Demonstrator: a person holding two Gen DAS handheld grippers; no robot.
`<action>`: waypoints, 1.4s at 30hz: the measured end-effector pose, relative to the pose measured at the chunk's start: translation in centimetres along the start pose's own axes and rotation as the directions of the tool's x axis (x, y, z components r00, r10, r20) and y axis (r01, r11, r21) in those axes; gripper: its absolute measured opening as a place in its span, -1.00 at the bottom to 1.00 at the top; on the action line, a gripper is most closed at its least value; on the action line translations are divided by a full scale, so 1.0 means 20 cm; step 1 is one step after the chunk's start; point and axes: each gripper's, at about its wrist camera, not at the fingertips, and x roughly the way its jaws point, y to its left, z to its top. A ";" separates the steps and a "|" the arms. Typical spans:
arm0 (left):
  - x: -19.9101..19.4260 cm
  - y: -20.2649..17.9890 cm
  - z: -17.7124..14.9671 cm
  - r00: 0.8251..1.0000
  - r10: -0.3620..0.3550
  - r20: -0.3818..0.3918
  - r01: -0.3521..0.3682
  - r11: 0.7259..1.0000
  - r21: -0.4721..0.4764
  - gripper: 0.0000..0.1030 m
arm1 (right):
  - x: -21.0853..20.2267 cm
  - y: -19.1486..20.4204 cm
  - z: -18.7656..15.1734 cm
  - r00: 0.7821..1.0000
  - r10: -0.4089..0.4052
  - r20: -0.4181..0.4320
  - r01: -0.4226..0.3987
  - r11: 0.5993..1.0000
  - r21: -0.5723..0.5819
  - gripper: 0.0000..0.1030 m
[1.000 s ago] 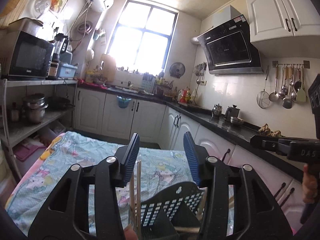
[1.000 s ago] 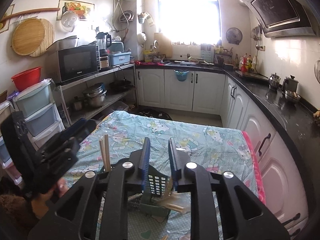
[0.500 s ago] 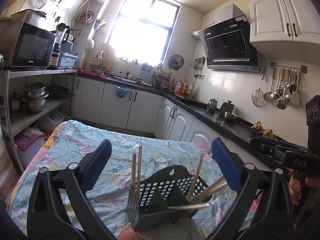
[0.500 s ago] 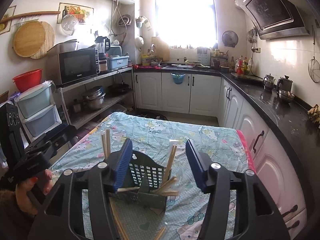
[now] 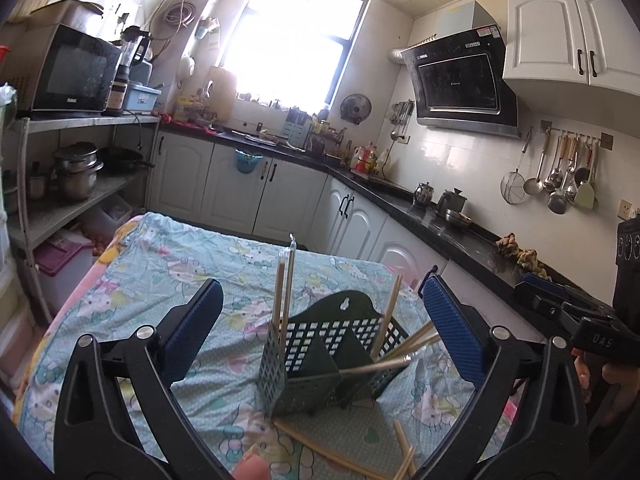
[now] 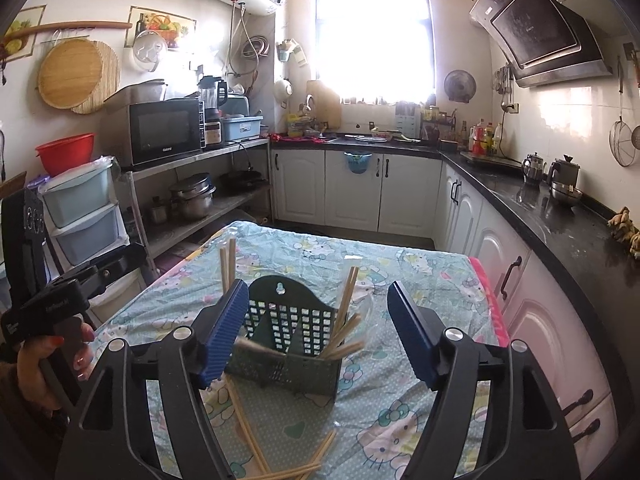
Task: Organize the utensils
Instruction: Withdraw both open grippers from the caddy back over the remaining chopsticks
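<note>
A dark green perforated utensil basket (image 5: 320, 364) (image 6: 288, 344) stands on the cartoon-print tablecloth (image 5: 160, 280) (image 6: 400, 280). Wooden chopsticks (image 5: 285, 292) (image 6: 227, 268) stand upright in its left compartment; others (image 5: 404, 344) (image 6: 346, 312) lean out of its right side. Loose chopsticks (image 5: 332, 448) (image 6: 256, 440) lie on the cloth in front of it. My left gripper (image 5: 320, 324) is open wide, behind the basket with nothing between its fingers. My right gripper (image 6: 316, 320) is open, its jaws still opening, and frames the basket without touching it.
A person's hand holds the other gripper at the frame edge (image 5: 600, 344) (image 6: 48, 312). A black counter (image 5: 460, 228) (image 6: 560, 216) with white cabinets runs along the right. A metal shelf rack (image 5: 60, 184) (image 6: 200, 184) with pots stands left of the table.
Both grippers opened from nearly shut and drew back from the basket. Chopsticks that were near the jaws now stand or lean in the basket.
</note>
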 end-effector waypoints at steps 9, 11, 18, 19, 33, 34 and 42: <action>-0.06 0.00 -0.07 1.000 -0.006 -0.029 0.006 1.000 -0.009 0.80 | -0.05 0.05 -0.07 1.000 0.006 -0.018 -0.006 1.000 -0.017 0.35; -0.07 0.01 -0.08 1.000 -0.004 -0.031 0.003 1.000 -0.009 0.80 | -0.06 0.07 -0.09 1.000 0.007 -0.025 -0.008 1.000 -0.021 0.35; -0.09 0.04 -0.13 0.998 0.012 -0.058 -0.013 1.000 -0.020 0.80 | -0.09 0.08 -0.16 0.999 0.006 -0.053 -0.007 1.000 -0.020 0.39; -0.09 0.04 -0.14 0.998 0.012 -0.063 -0.013 1.000 -0.022 0.80 | -0.09 0.08 -0.17 0.998 0.004 -0.058 -0.006 1.000 -0.019 0.44; -0.06 0.01 -0.27 0.990 0.000 -0.142 -0.004 1.000 -0.028 0.80 | -0.11 0.06 -0.37 0.990 -0.002 -0.144 0.003 1.000 0.011 0.45; -0.05 0.01 -0.28 0.989 -0.002 -0.151 -0.003 0.999 -0.032 0.80 | -0.11 0.06 -0.39 0.988 -0.003 -0.152 0.005 1.000 0.016 0.45; 0.00 -0.01 -0.37 0.977 -0.004 -0.215 -0.003 1.000 -0.030 0.80 | -0.09 0.03 -0.55 0.970 -0.001 -0.242 0.019 0.997 0.071 0.45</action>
